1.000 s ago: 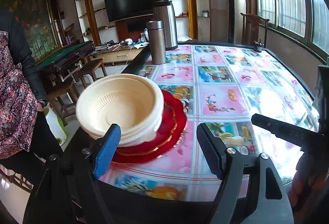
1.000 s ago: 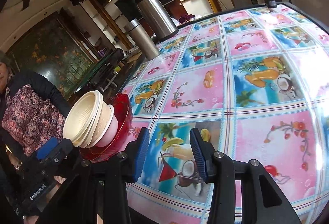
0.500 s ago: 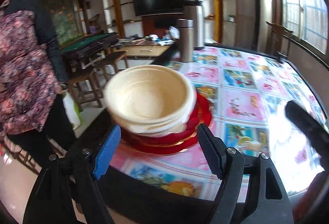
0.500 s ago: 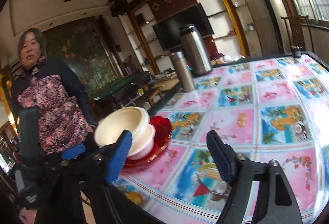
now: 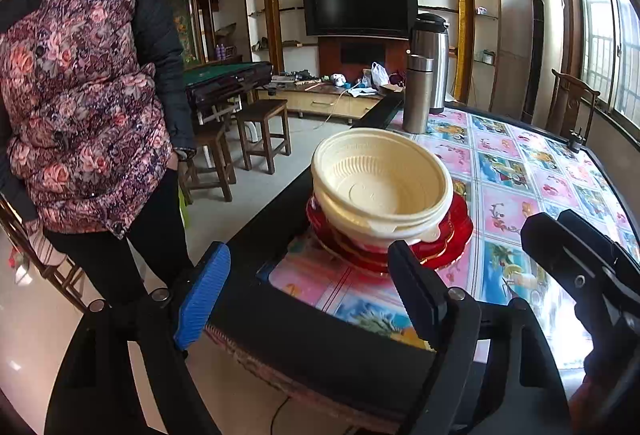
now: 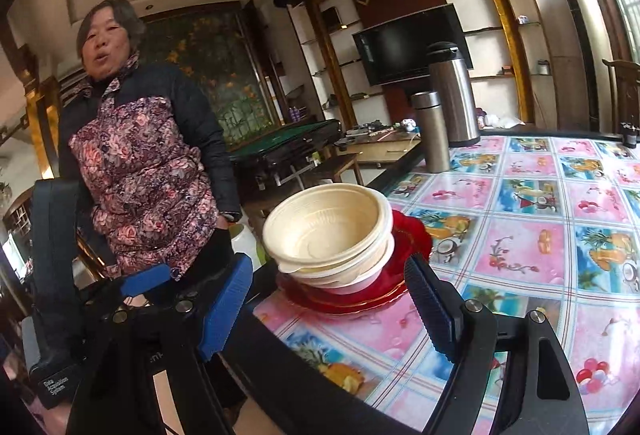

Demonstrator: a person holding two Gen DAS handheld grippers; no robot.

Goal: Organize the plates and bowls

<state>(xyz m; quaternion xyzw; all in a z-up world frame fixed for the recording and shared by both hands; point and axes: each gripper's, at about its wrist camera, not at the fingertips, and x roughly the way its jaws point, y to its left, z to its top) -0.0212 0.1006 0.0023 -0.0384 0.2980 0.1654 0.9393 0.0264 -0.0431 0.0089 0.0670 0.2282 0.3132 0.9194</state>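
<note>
At near corner of surface: stacked dishes, both grippers short of them.
Surface (image 5: pixel 516 171): patterned cloth, dark edge.
Red plates (image 5: pixel 456 235): flat, near the edge, under the bowls.
Cream bowls (image 5: pixel 380 187): nested, mouths up, axis upright, slightly tilted.
Left gripper (image 5: pixel 308 299): jaws wide apart, empty.
Right gripper (image 6: pixel 328 315): jaws wide apart, empty.
Flasks (image 5: pixel 426 71): upright, far edge.

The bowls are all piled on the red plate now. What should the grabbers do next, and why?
Probably nudge the stack inward. The cream bowls sit nested on the red plate, close to the table's near corner, with both grippers, left and right, open and holding nothing. Moving it away from the corner looks safer.
</note>
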